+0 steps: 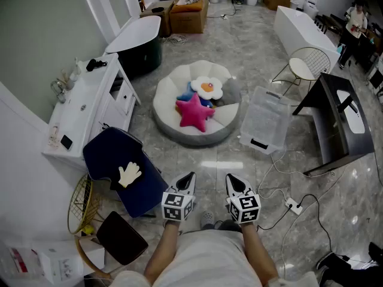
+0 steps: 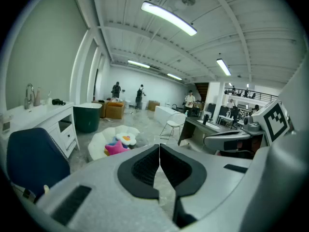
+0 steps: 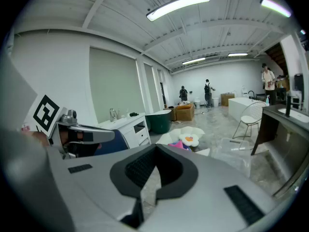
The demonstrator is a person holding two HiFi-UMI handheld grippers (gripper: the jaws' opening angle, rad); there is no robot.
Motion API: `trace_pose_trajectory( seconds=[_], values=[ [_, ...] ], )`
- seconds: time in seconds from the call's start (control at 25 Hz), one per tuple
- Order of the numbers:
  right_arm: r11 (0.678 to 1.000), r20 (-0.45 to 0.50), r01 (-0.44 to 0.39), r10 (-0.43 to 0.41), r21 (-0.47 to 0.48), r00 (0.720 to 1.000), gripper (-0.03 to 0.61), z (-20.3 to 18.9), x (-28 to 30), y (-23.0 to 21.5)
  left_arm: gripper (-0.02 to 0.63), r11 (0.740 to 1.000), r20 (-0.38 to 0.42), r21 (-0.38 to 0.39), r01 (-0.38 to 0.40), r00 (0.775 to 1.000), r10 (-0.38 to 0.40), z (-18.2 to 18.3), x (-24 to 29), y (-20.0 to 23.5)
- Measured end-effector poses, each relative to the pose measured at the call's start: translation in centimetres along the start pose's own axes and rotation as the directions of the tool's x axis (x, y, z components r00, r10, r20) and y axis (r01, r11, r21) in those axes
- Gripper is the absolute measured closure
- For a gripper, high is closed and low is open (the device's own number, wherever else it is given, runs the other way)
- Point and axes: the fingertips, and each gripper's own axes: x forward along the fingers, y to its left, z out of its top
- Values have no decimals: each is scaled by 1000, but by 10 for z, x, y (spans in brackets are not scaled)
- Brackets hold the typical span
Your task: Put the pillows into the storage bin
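The left gripper (image 1: 190,176) and right gripper (image 1: 233,179) are both closed on nothing. A pink star pillow (image 1: 194,112) and a white flower pillow (image 1: 207,87) lie at the centre of a round white floor cushion (image 1: 169,98). A clear plastic storage bin (image 1: 265,119) sits just beside the cushion's right edge, its long axis running away from the person.

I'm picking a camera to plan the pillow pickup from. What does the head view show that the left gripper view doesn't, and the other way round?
Only the head view shows the person's forearms and the power strip on the floor. Only the left gripper view shows the ceiling strip lights and a mezzanine railing. Both views show the shut left claw, the pink star pillow and the flower pillow on the round white cushion, and the wire chair.
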Motion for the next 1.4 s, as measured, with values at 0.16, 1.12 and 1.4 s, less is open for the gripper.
trace_pose_trajectory(
  seconds=[0.16,1.12,1.4],
  values=[
    [998,24,54,-54,29,998,581,5,-3,-3,603,1000,8,-10,-1,1000,1,6,-6,5],
    [984,-63,72,-62,162,996,580,13,101,-94,603,996,-46,-92,-8,999,3,35,110,50],
    [978,-58,99,-90,185,994,580,45,147,-147,603,998,-88,-68,-7,996,1,72,174,68]
  ],
)
